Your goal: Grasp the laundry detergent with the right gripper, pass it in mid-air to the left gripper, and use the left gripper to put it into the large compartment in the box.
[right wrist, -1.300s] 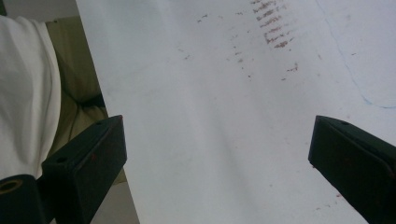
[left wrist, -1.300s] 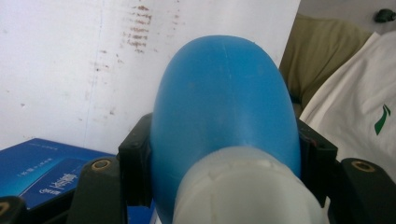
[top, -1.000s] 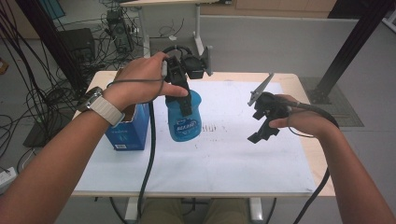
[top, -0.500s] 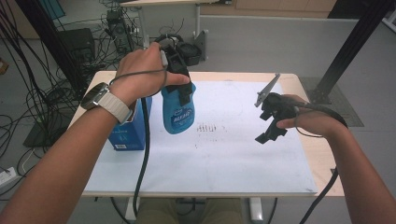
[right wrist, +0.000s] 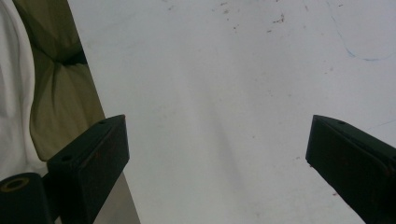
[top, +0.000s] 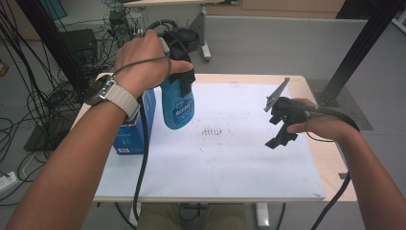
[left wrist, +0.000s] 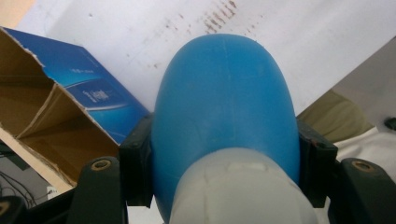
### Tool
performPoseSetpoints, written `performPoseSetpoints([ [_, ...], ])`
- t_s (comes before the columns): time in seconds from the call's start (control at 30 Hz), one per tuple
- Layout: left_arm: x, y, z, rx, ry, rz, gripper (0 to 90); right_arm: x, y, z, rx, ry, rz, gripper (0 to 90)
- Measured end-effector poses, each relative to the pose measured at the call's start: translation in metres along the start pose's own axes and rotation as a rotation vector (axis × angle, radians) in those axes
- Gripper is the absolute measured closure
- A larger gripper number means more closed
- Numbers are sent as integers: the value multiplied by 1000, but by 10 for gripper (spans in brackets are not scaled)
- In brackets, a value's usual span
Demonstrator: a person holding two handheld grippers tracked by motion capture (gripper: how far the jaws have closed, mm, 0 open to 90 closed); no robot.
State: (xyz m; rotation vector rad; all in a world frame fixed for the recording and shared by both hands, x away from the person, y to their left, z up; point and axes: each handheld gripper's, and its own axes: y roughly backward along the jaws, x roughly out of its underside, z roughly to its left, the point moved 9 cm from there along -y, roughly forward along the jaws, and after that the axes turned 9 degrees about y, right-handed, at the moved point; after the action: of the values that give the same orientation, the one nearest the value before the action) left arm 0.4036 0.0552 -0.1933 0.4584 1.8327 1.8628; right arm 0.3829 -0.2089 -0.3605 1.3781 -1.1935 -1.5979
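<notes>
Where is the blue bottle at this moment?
In the high view the blue bottle hangs clamped in the left gripper, lifted over the table's left side, just right of the open blue box and above the white sheet.

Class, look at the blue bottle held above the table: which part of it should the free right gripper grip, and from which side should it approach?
Probably the lower body of the blue bottle, approached from the right. The left gripper is shut on its upper part and the box stands close on its left, so the rounded lower body facing the open right gripper is the free part. The hanging bottle is slightly tilted, so the jaws should match that lean.
</notes>
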Motion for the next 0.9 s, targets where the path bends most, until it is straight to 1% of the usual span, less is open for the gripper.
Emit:
performPoseSetpoints([
  [0.2,1,3,9,-2,41,3,376,1,-1,-1,4,4,5,61],
  [0.27,2,3,10,-8,43,13,376,0,-1,-1,3,7,5,61],
  [0.37,2,6,12,-7,64,16,376,-1,-2,-2,5,10,5,61],
  [0.43,2,8,14,-8,88,16,376,-2,-2,-3,6,14,5,61],
  [0.47,2,10,16,-9,89,21,376,-2,-3,-3,4,13,6,61],
  [0.6,2,15,21,-6,141,18,376,-3,-4,-5,7,15,10,61],
  [0.83,4,22,31,-12,204,10,376,-4,-2,-6,10,21,10,62],
  [0.9,4,24,33,-11,231,4,376,-4,-2,-7,13,22,11,62],
])
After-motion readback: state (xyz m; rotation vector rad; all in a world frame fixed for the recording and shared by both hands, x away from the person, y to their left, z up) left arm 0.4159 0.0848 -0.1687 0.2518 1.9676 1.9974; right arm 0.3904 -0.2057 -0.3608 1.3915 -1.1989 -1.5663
